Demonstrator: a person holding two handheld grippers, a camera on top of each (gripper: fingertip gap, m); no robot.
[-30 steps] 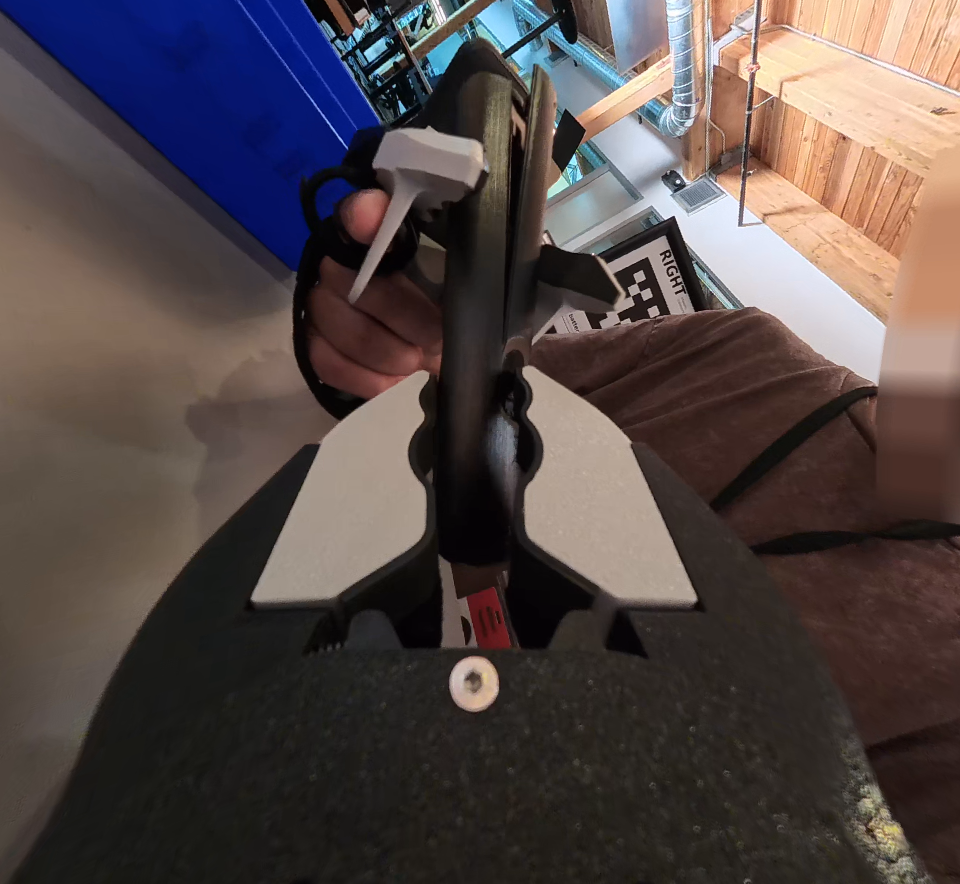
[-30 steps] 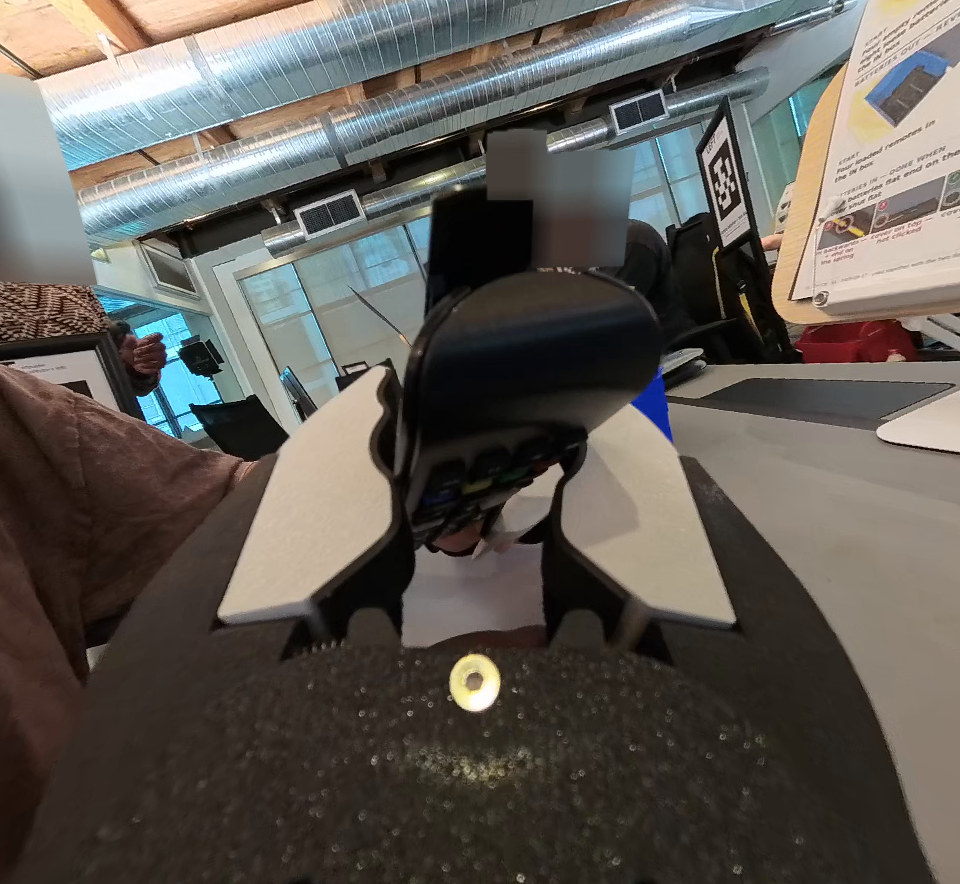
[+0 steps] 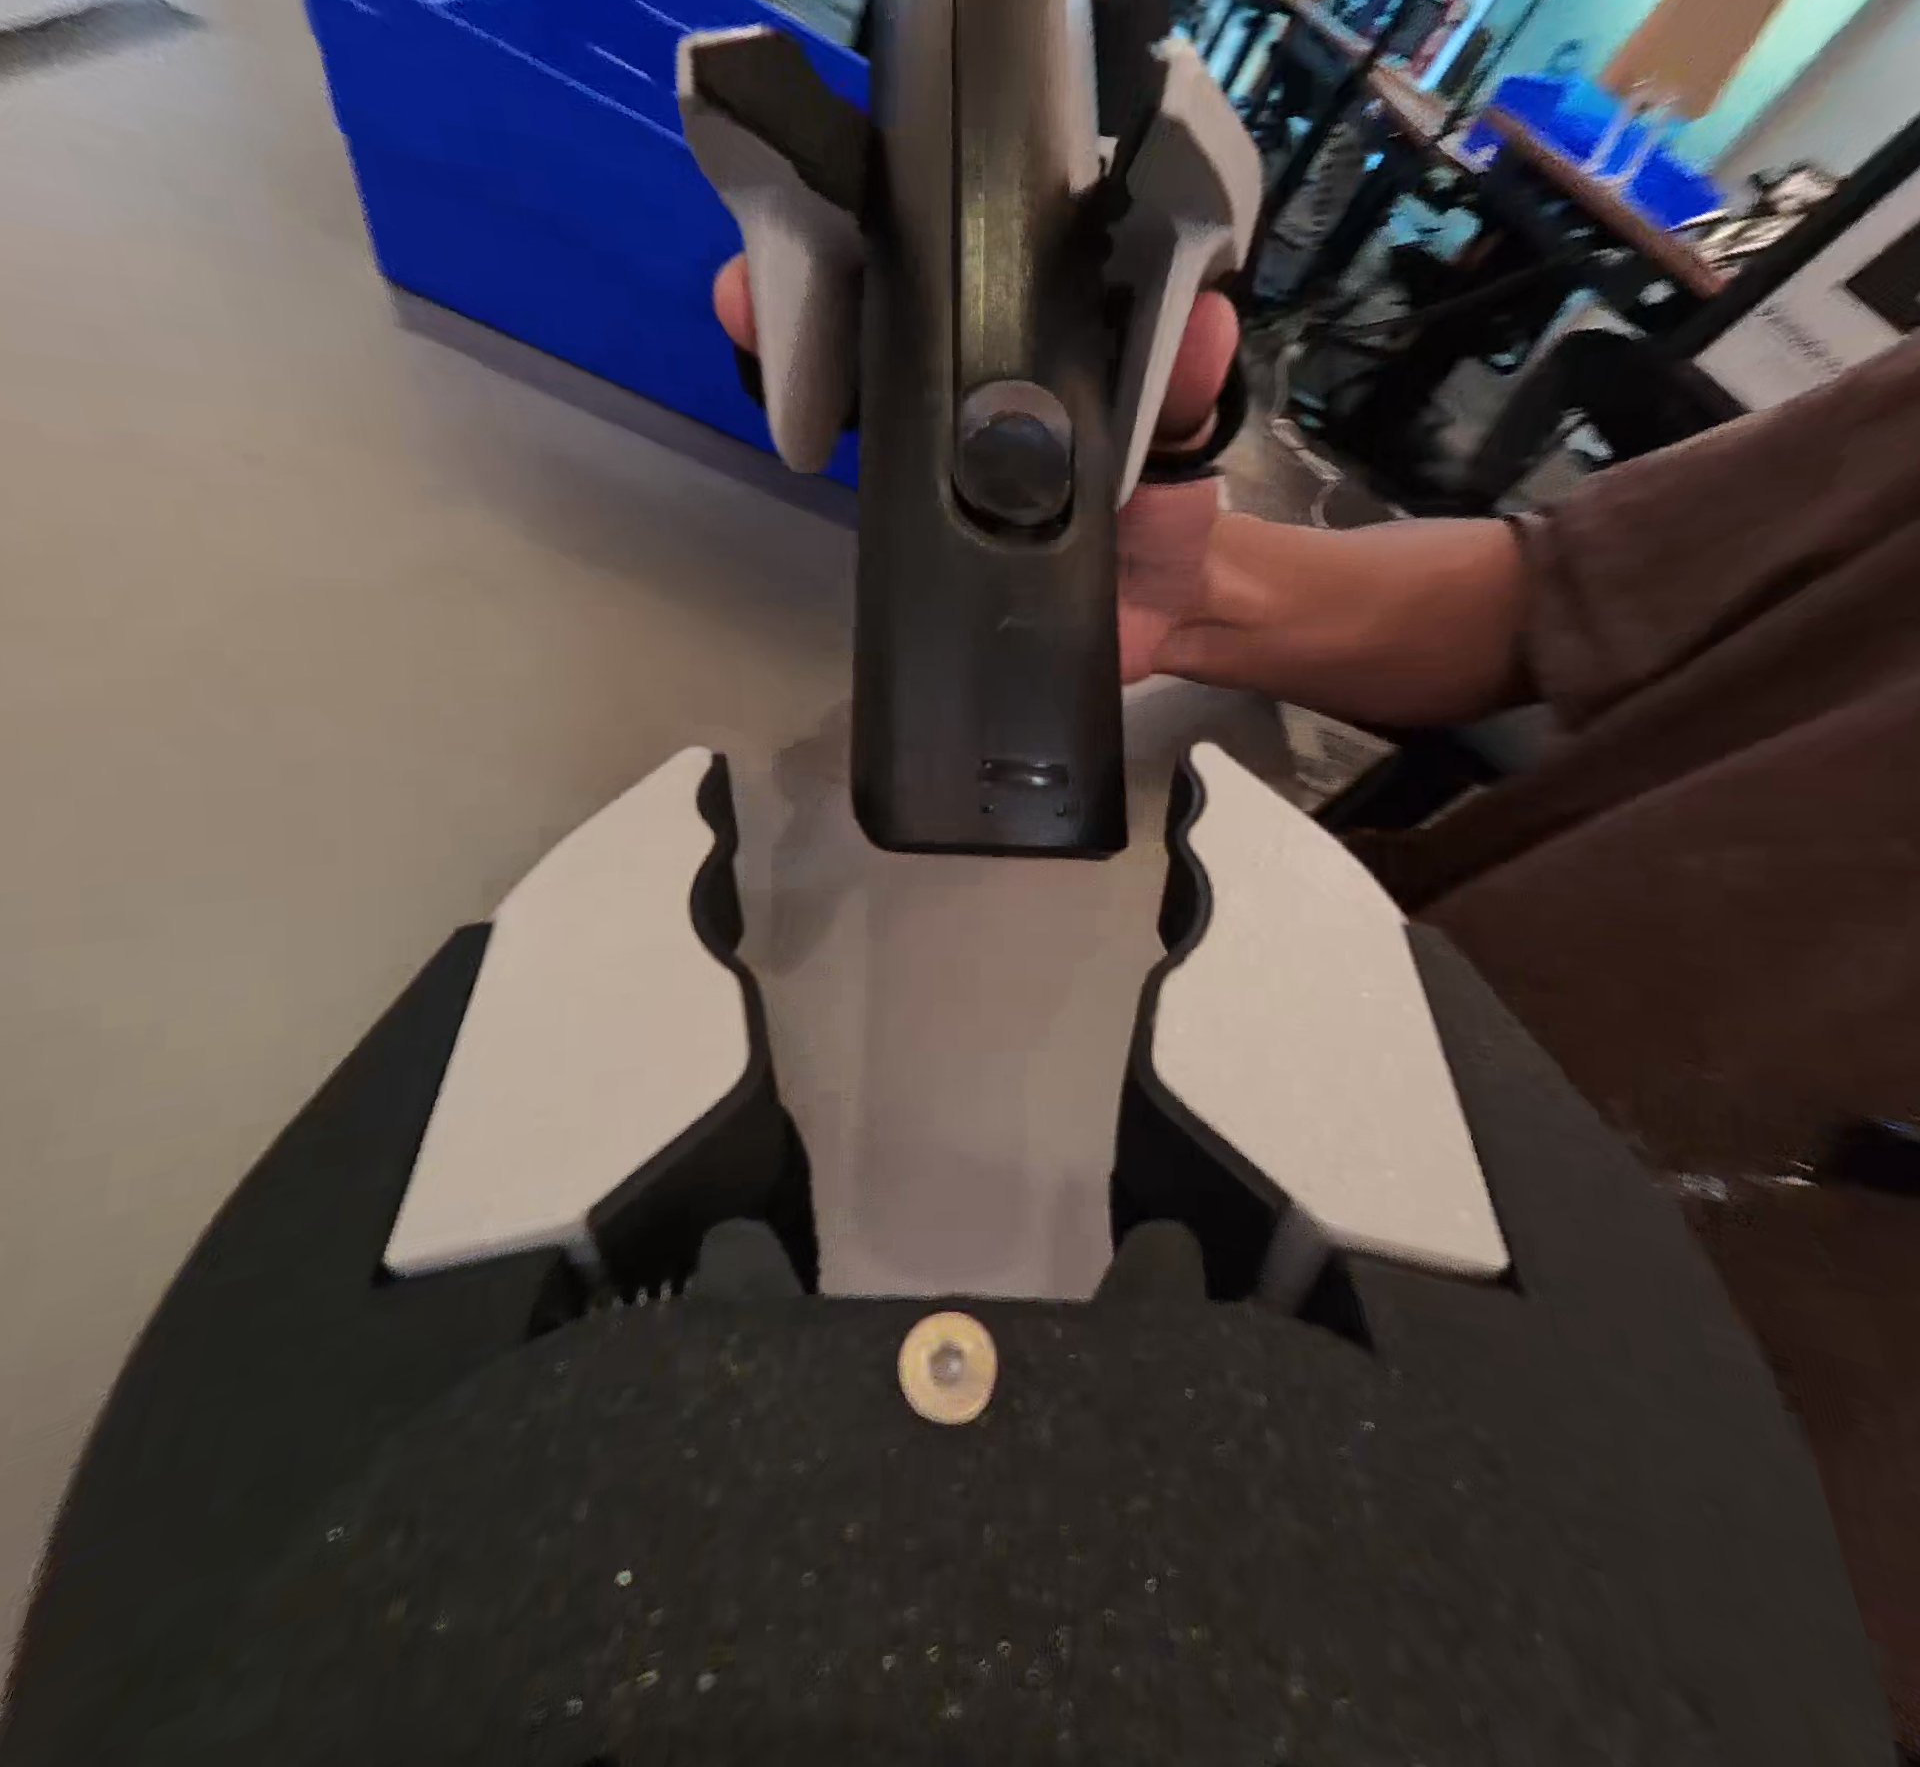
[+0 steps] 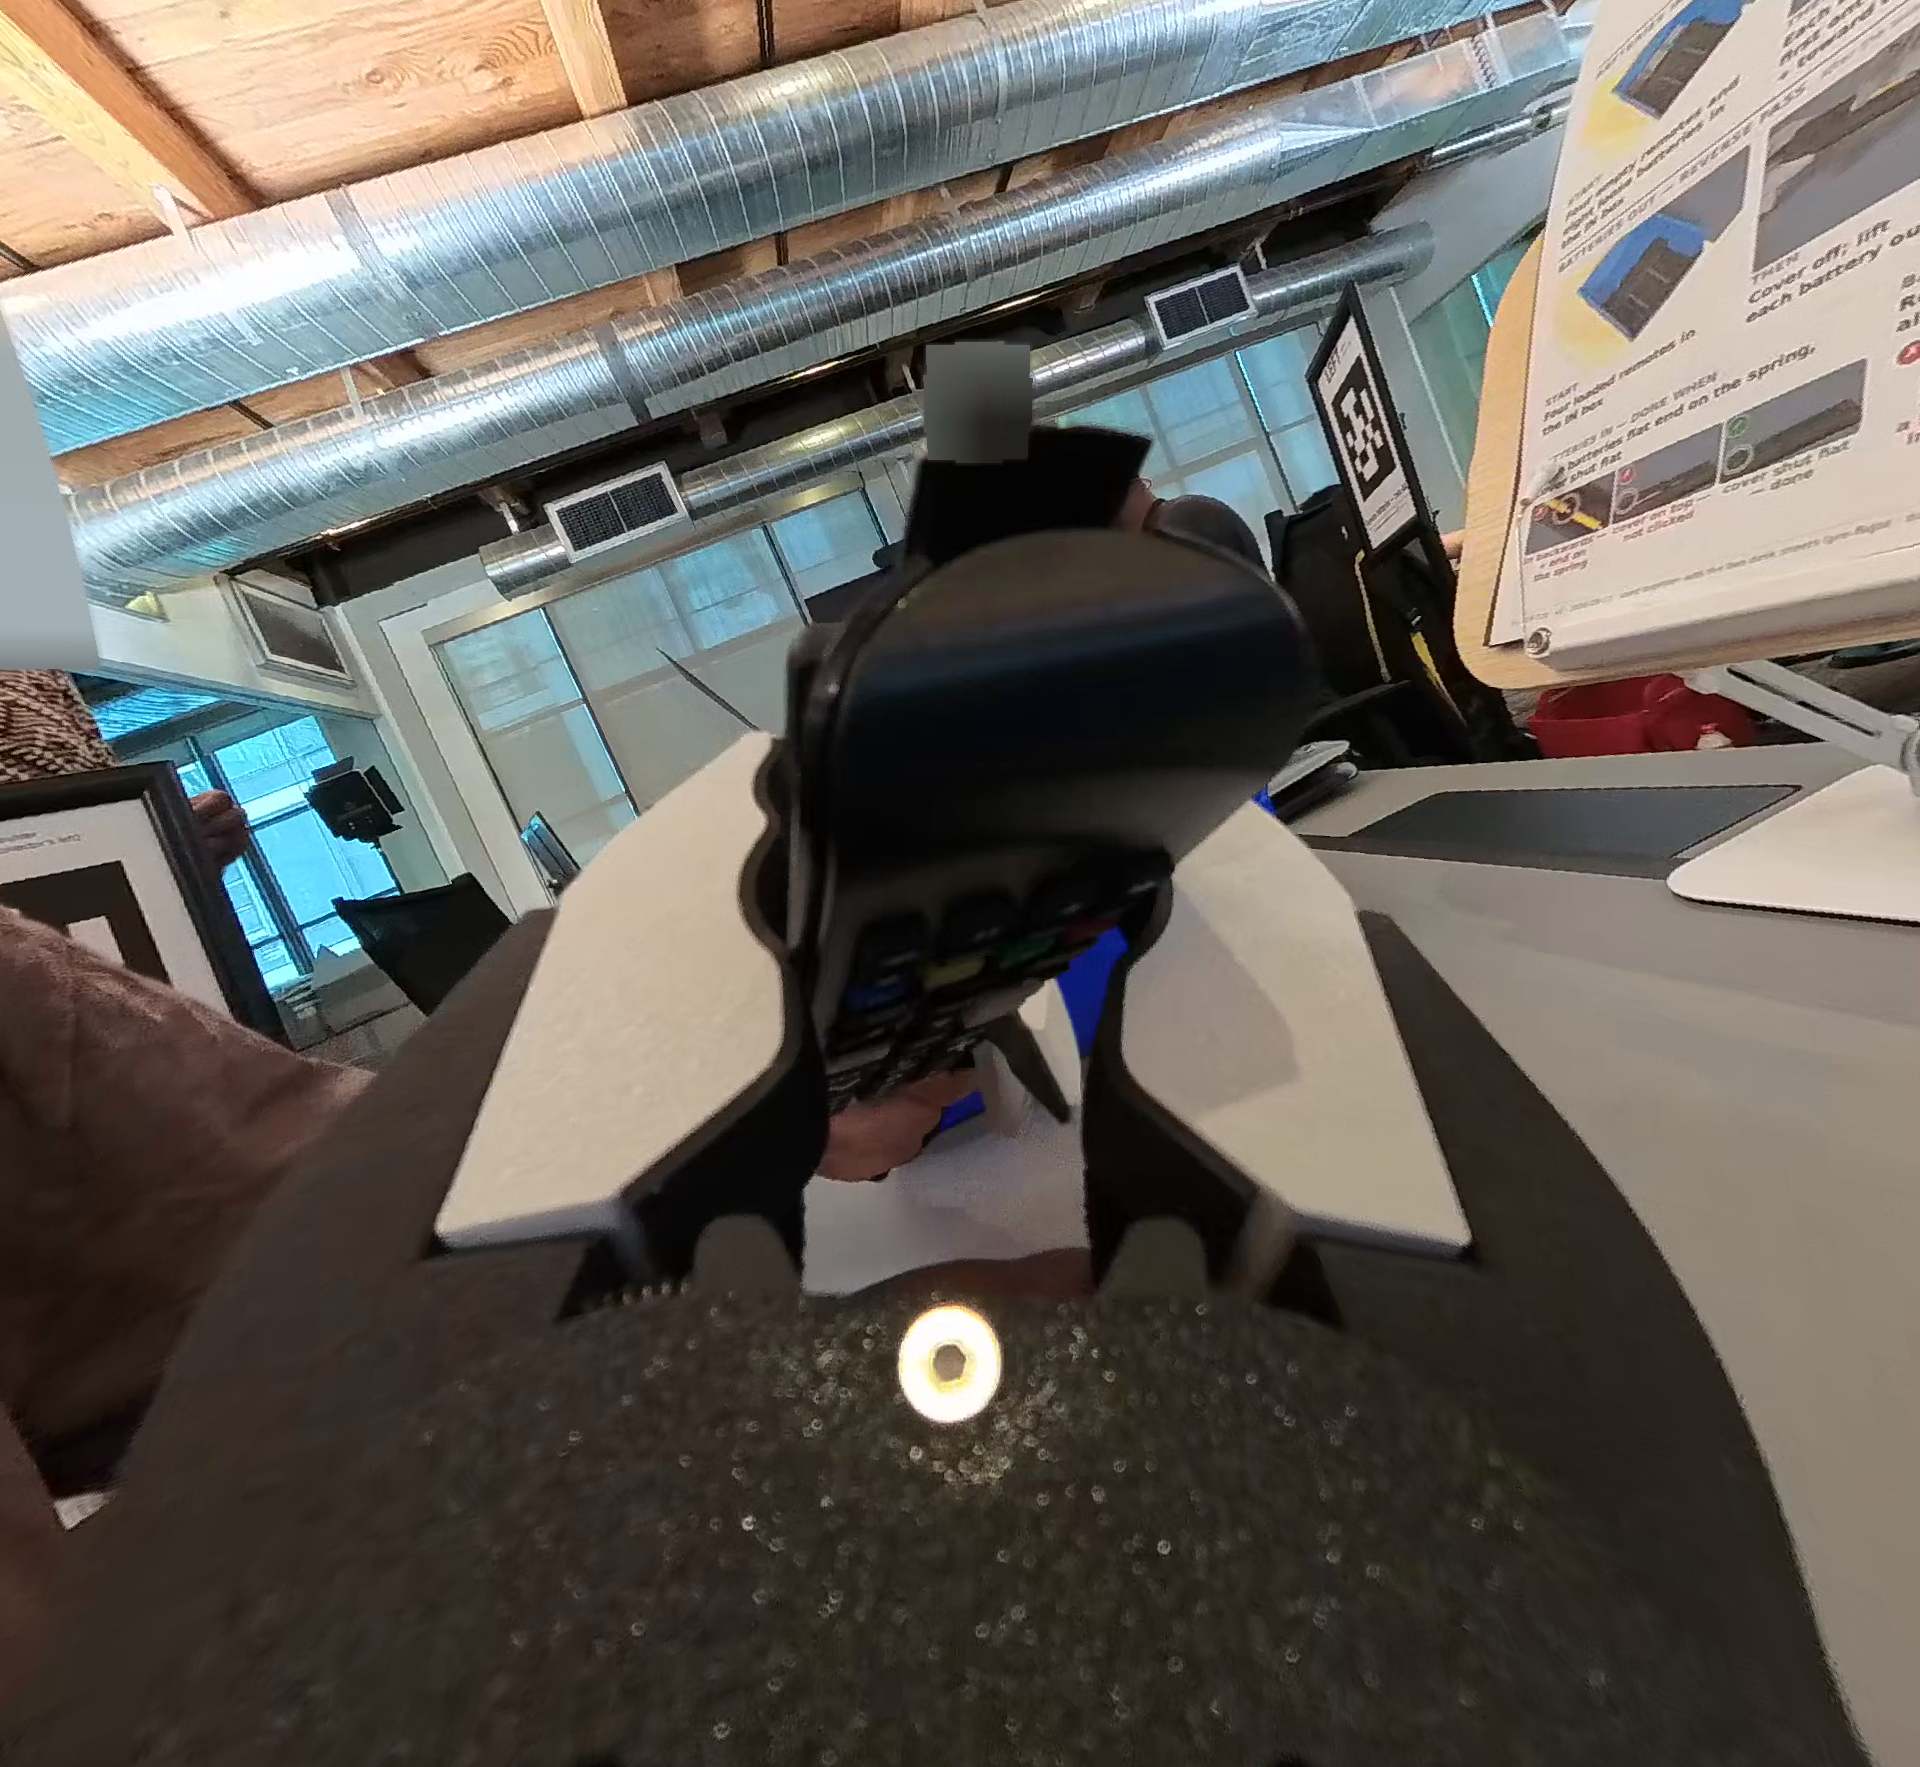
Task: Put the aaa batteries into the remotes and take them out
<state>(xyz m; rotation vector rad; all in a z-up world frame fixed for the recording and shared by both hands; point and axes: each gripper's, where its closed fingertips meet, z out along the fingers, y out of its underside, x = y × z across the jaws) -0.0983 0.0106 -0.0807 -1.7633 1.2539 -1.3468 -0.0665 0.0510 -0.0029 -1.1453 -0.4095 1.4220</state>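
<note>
The right gripper (image 4: 956,896) is clenching 1 black remote (image 3: 987,491) and holding it in the air above the grey table (image 3: 260,678), near 1 blue bin (image 3: 540,159). The left gripper (image 3: 951,844) is spread wide, the remote's near end just ahead of its tips and untouched. Closing squarely on that end while the right holds firm should work best. No batteries are showing.

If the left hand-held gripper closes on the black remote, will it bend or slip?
The black remote looks like a rigid plastic body, so it will probably not bend. Its sides look smooth, so it may slip a little. The right hand-held gripper already clamps its far end, which should keep it steady while the left hand-held gripper closes.
</note>
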